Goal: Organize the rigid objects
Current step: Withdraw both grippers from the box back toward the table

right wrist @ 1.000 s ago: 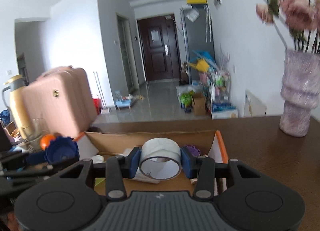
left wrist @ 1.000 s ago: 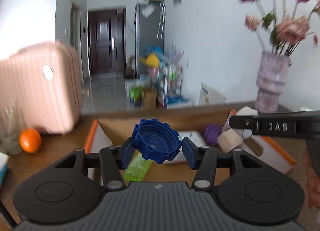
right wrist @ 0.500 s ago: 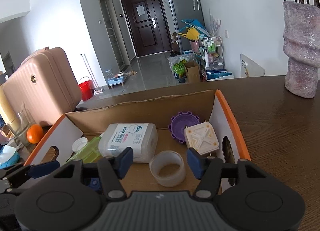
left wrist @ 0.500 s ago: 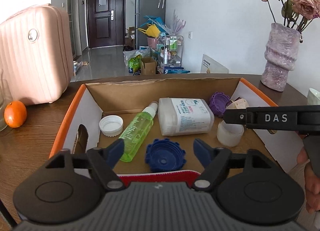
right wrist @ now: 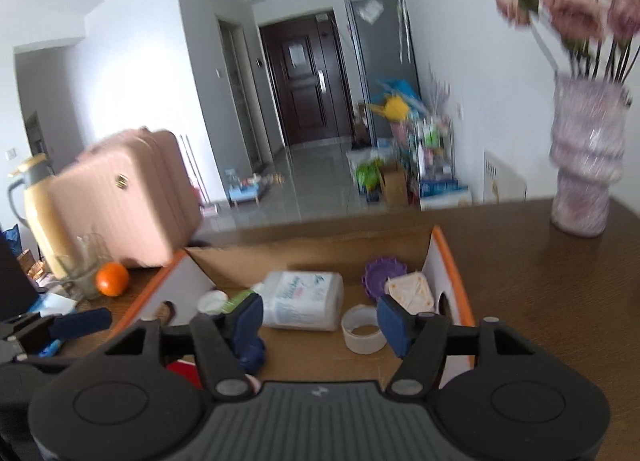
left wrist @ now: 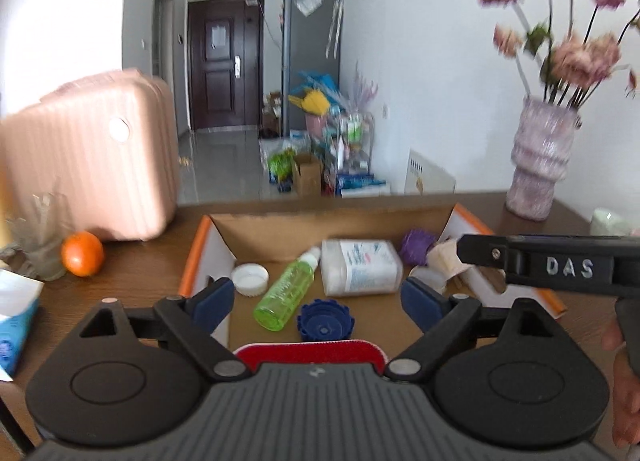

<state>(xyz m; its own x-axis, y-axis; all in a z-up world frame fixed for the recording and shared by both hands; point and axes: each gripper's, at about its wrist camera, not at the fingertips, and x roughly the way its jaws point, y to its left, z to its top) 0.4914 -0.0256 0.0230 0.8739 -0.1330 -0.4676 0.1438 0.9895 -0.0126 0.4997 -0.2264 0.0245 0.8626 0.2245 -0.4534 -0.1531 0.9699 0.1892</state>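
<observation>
Left gripper: I see its jaws spread wide, having just been opening; nothing gripped, pads clear of the blue cap lying on the box floor below them
Right gripper: jaws part open, also just been opening; nothing held, the tape roll sits on the box floor by the right pad, contact not clear to me
Box: open cardboard, orange-edged, on the brown table
Contents: green bottle on its side, white tub beside it, white lid, purple cap, cream square piece
Hidden: near box wall behind both gripper bodies; blue cap mostly behind the right gripper's left finger in its view
Blurred: vase, suitcase, orange; label text unreadable
Cut off: a hand at the left view's right edge
</observation>
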